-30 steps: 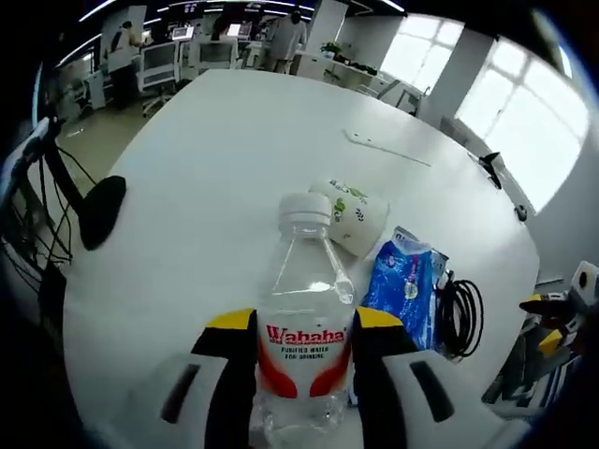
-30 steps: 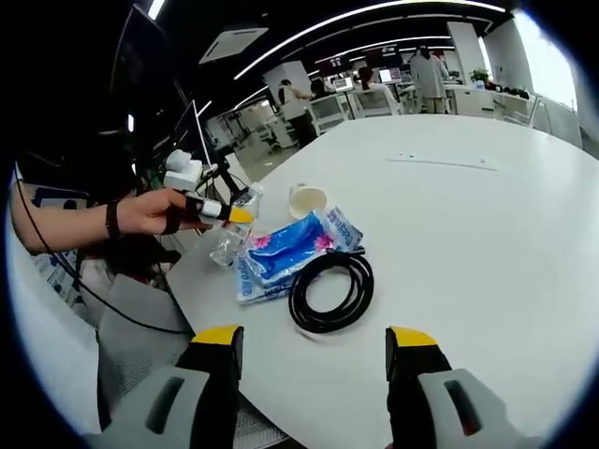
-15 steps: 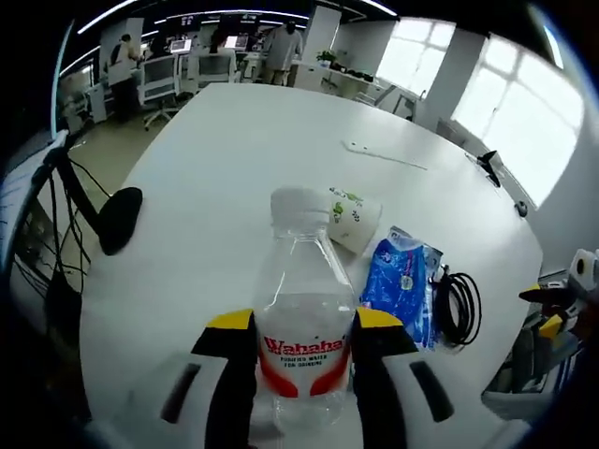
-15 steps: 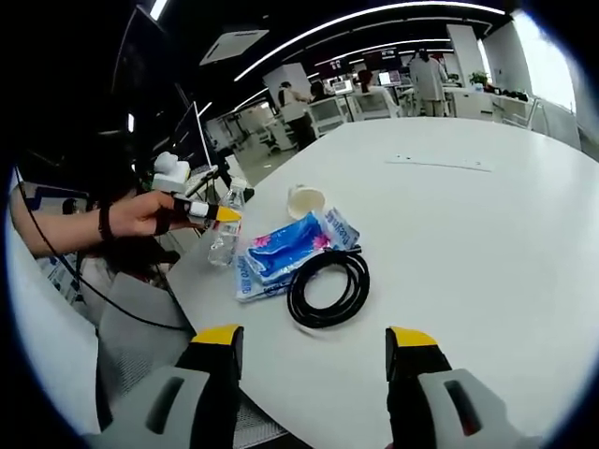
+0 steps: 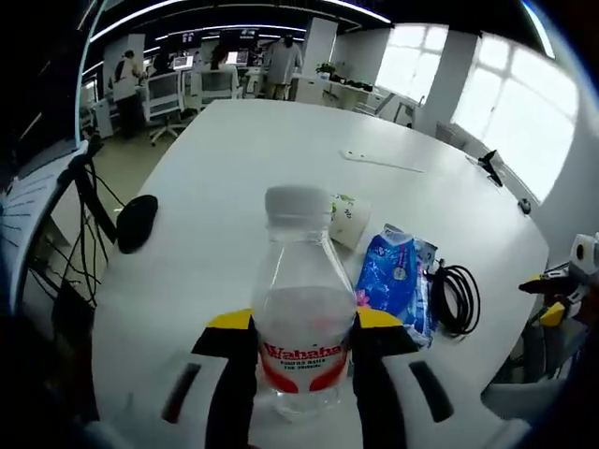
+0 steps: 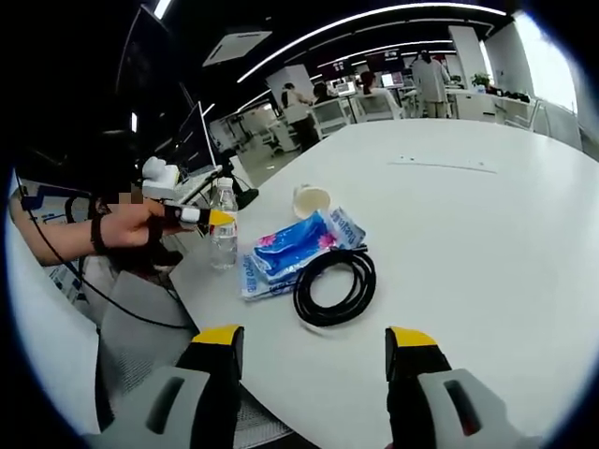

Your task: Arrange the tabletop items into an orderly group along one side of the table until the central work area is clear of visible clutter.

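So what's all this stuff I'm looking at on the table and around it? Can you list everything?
Water bottle: one, clear with white cap and red label, upright near the table edge, between the left gripper's jaws.
Paper cup: one, white with green print, on its side beside the blue pack.
Blue pack: one, blue and pink, flat between bottle and cable.
Cable: one, black, coiled beside the pack.
Table: one, white, large.
Office chairs, desks, screens, people: several, far background.
Left gripper: yellow-tipped, shut on the bottle.
Right gripper: yellow-tipped, open, at the table's near edge.
Hand: one, holding the left gripper.
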Tool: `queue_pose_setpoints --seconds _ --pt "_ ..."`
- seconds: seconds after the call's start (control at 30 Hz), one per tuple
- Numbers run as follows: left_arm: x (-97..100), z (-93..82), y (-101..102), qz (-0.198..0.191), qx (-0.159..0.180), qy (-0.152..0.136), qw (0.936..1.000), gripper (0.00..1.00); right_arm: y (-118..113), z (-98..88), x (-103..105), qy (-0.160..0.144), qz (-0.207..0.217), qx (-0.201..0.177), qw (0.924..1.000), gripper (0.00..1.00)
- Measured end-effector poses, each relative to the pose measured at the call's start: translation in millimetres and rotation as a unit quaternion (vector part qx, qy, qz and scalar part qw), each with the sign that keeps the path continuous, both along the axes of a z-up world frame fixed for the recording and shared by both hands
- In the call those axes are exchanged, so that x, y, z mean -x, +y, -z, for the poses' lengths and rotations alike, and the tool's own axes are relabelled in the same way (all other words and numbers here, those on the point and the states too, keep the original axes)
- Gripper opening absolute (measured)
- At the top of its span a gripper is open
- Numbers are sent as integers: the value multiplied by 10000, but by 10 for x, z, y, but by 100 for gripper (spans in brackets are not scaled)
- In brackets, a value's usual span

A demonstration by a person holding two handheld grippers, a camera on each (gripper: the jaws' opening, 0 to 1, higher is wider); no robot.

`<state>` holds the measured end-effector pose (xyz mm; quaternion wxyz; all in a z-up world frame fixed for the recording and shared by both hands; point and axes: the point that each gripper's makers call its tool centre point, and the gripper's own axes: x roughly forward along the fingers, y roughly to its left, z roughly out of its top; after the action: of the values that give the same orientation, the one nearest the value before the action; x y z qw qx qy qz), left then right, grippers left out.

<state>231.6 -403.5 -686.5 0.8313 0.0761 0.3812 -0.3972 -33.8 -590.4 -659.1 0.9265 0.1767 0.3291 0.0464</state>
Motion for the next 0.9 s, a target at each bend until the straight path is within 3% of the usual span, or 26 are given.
queue_pose_setpoints --seconds 0.43,0.53,0.9 --pt "156 -102 111 68 47 -349 9994 38 110 32 59 20 -27 -41 10000 63" --pt "314 -158 96 162 14 -463 9988 38 105 37 62 17 -3 -57 10000 63" --pt "370 -146 182 333 -70 -681 9971 38 125 81 15 22 -86 -76 9999 62"
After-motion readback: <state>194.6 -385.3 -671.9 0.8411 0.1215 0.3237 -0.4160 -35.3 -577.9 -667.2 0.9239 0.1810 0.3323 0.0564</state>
